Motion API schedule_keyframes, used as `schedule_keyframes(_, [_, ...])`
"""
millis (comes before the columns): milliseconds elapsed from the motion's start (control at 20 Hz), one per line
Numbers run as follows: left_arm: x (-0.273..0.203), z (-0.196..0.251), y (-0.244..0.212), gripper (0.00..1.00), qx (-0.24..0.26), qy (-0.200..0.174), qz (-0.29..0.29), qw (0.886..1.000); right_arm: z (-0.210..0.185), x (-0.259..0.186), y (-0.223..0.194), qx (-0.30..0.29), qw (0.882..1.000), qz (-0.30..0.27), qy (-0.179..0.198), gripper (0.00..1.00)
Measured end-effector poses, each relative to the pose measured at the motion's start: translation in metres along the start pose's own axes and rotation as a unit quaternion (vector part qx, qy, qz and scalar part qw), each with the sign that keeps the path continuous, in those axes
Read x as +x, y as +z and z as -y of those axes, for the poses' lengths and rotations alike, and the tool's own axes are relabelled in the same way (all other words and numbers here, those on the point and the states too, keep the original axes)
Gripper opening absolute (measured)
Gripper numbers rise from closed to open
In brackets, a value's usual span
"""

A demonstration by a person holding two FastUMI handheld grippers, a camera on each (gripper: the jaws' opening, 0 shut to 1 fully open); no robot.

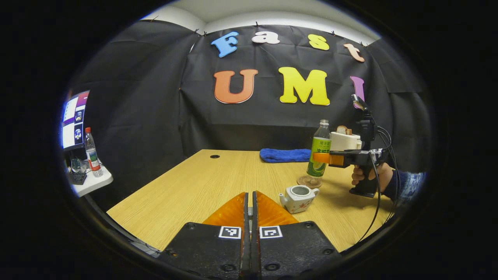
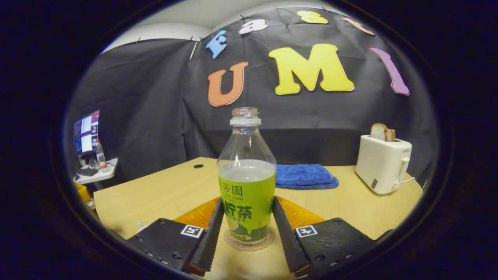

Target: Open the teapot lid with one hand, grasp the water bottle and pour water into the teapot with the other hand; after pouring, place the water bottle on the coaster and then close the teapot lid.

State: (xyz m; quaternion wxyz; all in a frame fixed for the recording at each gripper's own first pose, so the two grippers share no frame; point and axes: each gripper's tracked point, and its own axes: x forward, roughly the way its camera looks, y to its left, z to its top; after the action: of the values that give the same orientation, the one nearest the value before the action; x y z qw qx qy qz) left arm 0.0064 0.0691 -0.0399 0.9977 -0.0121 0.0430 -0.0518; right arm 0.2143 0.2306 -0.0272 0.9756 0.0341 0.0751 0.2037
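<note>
- The bottle (image 2: 246, 182) is seen upright on the coaster (image 2: 249, 243), uncapped and roughly half full.
- The right gripper (image 2: 246, 229) straddles the bottle at label height; its fingers (image 2: 213, 229) sit along both sides, but whether they press cannot be told.
- The teapot (image 1: 298, 198) stands open just in front of the coaster, with no lid seen on it.
- The left gripper (image 1: 250, 202) is held well back from the teapot, its fingers nearly together; whether anything is pinched cannot be told.
- The bottle is judged light, thin-walled and slick; the labelled waist is the best hold.
- The teapot looks ceramic, hence fragile; the lid should be taken by its knob.
- A towel (image 2: 305, 175) and a toaster (image 2: 383, 163) lie beyond the bottle.
</note>
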Motion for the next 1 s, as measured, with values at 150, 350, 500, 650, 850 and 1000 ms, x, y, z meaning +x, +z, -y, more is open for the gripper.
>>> schedule_keyframes(150, [0.007,-0.002,-0.005,0.03,-0.006,-0.004,-0.003,1.0,-0.002,0.008,-0.008,-0.018,1.0,-0.006,-0.005,0.7])
schedule_keyframes(350, [0.009,0.003,-0.007,0.03,-0.011,-0.007,-0.006,1.0,-0.004,0.012,-0.012,-0.026,1.0,-0.015,-0.008,0.71])
schedule_keyframes(500, [0.007,0.003,-0.009,0.03,-0.007,0.001,-0.006,1.0,-0.003,0.013,-0.015,-0.034,0.999,-0.016,-0.017,0.72])
schedule_keyframes(650, [0.005,0.008,-0.013,0.03,-0.007,0.004,-0.011,1.0,-0.002,0.013,-0.016,-0.037,0.999,-0.019,-0.011,0.78])
schedule_keyframes(850, [0.003,0.01,-0.008,0.03,-0.001,0.015,-0.008,1.0,-0.004,-0.007,-0.016,-0.029,0.999,-0.017,0.011,0.95])
schedule_keyframes(1000, [0.008,0.015,0.003,0.03,-0.008,0.015,0.004,1.0,0.006,-0.031,-0.018,-0.024,1.0,-0.017,0.007,0.96])
